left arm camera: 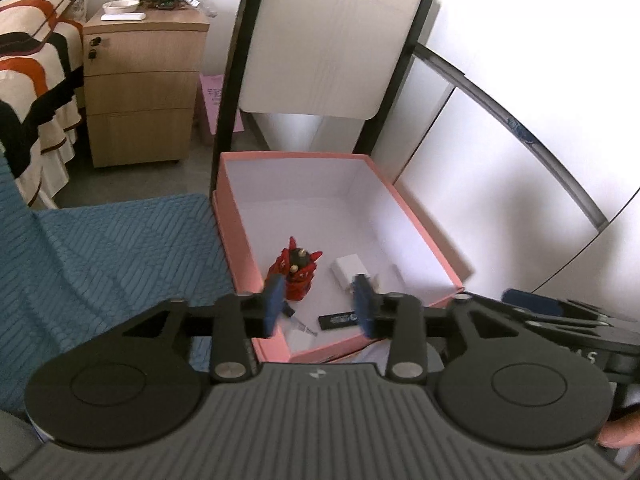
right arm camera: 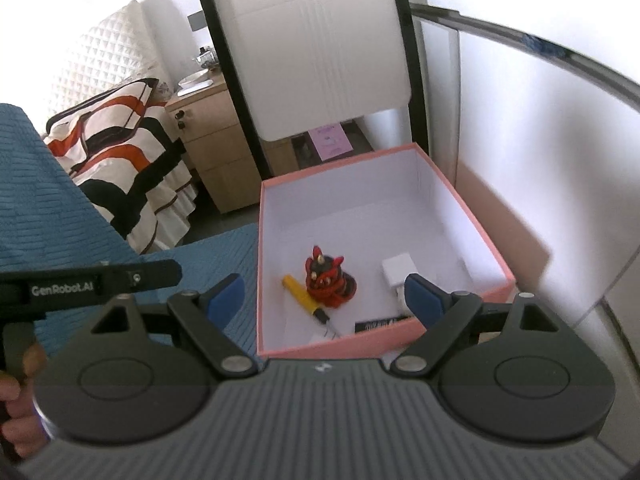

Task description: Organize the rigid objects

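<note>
A pink box (left arm camera: 296, 154) with a white inside stands on a blue quilted surface. In it are a red figurine (left arm camera: 298, 270), a white block (left arm camera: 349, 271) and a flat black stick (left arm camera: 338, 320). The right wrist view shows the same box (right arm camera: 340, 345), the figurine (right arm camera: 328, 280), a yellow pen-like tool (right arm camera: 302, 294), the white block (right arm camera: 398, 270) and the black stick (right arm camera: 380, 325). My left gripper (left arm camera: 319, 306) hovers open over the box's near end, nothing between its blue pads. My right gripper (right arm camera: 322, 296) is wide open and empty above the near rim.
A white chair back (left arm camera: 328, 40) with a black frame rises just behind the box. A wooden drawer cabinet (left arm camera: 140, 92) and a bed with a striped blanket (left arm camera: 28, 80) stand at the left. The blue quilted cover (left arm camera: 120, 248) spreads left of the box; white panels close the right.
</note>
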A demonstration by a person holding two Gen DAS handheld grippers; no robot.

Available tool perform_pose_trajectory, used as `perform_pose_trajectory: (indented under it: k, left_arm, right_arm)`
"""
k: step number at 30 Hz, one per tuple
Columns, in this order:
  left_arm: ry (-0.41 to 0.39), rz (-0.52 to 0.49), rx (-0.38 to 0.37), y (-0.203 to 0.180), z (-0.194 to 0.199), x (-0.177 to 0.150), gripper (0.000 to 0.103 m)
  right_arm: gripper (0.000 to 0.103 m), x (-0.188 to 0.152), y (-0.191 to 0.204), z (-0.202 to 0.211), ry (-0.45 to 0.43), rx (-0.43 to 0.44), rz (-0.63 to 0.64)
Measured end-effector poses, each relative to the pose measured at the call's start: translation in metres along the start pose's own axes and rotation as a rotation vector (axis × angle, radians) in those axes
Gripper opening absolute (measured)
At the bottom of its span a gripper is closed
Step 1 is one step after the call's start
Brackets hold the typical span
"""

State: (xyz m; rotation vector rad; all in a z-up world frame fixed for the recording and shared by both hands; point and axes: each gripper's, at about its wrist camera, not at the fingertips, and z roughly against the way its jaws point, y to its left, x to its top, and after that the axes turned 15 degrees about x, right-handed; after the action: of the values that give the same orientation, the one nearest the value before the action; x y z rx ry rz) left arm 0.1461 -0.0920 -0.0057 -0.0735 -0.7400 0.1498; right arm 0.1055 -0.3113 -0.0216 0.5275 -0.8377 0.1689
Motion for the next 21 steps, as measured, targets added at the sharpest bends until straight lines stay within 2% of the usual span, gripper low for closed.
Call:
perform_pose_trajectory:
  k: [1, 2, 3, 7, 11, 21]
  left_arm:
    - [-0.004, 0.003, 0.016, 0.001, 0.002, -0.003, 0.072]
    - [-0.011, 0.008, 0.038, 0.002, 0.003, -0.005, 0.086]
    - [-0.021, 0.014, 0.055, 0.004, 0.006, -0.008, 0.09]
    - [-0.021, 0.032, 0.043, 0.009, 0.009, -0.015, 0.094]
    - [-0.032, 0.03, 0.062, 0.01, 0.012, -0.021, 0.099]
    - [-0.058, 0.052, 0.053, 0.016, 0.006, -0.039, 0.103]
  right_arm:
    - [0.09, -0.003, 0.0, 0.002, 0.002, -0.005, -0.007]
    - [0.09, -0.006, 0.0, 0.003, 0.002, -0.014, -0.008]
    - [0.09, -0.008, 0.0, 0.005, 0.002, -0.025, -0.005]
    - [0.09, -0.015, -0.001, 0.009, -0.009, -0.05, 0.002]
    - [0.09, -0.021, -0.002, 0.008, -0.016, -0.073, 0.026]
    - [0.09, -0.035, -0.008, 0.006, -0.028, -0.052, 0.048]
